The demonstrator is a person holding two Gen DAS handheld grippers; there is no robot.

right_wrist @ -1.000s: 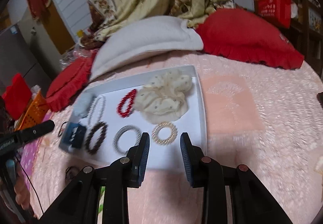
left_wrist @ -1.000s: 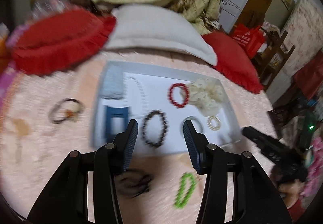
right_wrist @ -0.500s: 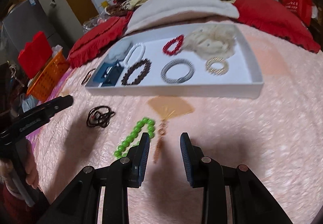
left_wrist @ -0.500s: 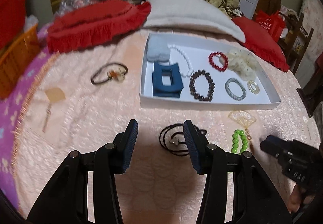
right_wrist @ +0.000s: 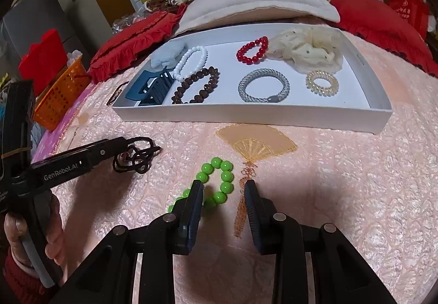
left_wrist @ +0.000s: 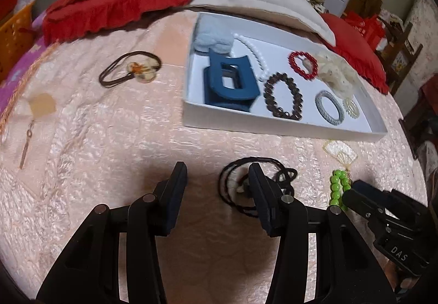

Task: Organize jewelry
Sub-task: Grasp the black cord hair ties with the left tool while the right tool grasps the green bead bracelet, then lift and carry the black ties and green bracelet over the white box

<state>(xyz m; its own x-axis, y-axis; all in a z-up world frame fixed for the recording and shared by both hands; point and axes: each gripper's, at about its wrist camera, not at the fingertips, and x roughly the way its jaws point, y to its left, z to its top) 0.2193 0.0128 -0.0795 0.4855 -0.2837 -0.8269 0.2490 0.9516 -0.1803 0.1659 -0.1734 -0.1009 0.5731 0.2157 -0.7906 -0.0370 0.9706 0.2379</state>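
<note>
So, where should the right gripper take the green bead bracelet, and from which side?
The green bead bracelet lies flat on the pink bedspread as an open loop. Probably best to come straight down with the right gripper and pinch one strand across its width, one finger inside the loop, at the far rounded end, where the opening is widest.

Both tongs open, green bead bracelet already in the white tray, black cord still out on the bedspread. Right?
Not quite. The green bead bracelet is not in the white tray; it lies on the pink bedspread in front of it, by the right tongs, as the right wrist view shows. The rest holds: both tongs open, black cord out by the left tongs.
</note>
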